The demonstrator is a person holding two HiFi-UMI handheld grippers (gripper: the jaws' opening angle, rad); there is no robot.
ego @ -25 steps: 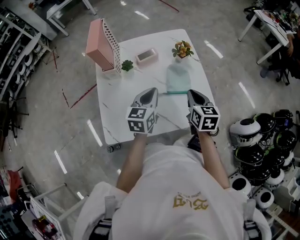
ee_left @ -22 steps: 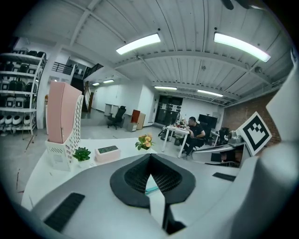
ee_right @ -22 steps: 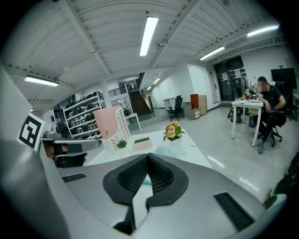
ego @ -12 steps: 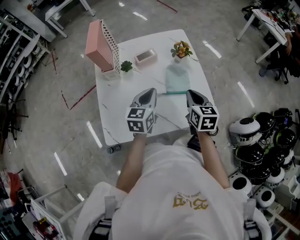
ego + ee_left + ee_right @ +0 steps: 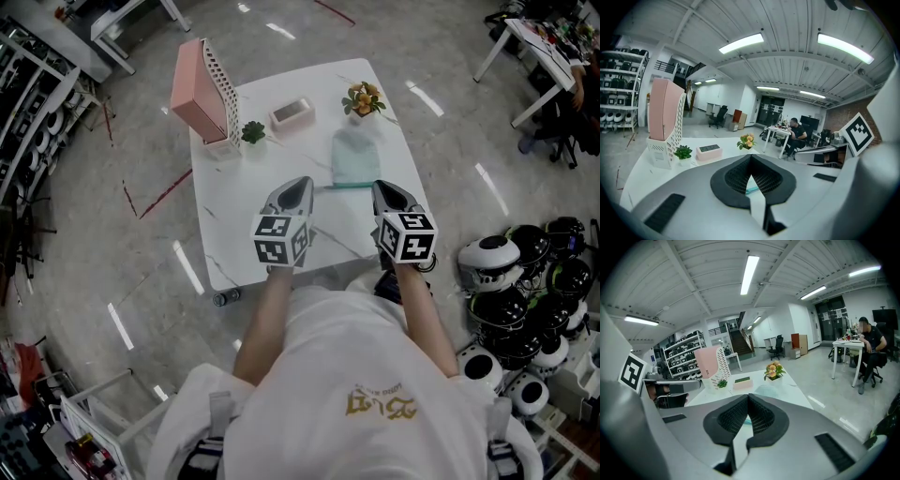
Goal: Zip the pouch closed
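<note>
A pale teal translucent pouch lies flat on the white marble table, its darker zipper edge nearest me. Both grippers hover over the table's near half, short of the pouch and apart from it. My left gripper sits to the lower left of the pouch with its jaws shut and nothing between them. My right gripper is just below the pouch's near right corner, also shut and empty. In the left gripper view a sliver of the teal pouch shows past the jaws. The right gripper view shows the pouch ahead.
At the table's back stand a pink file holder, a small green plant, a pink box and a flower pot. Several white helmets lie on the floor to the right. A person sits at a distant desk.
</note>
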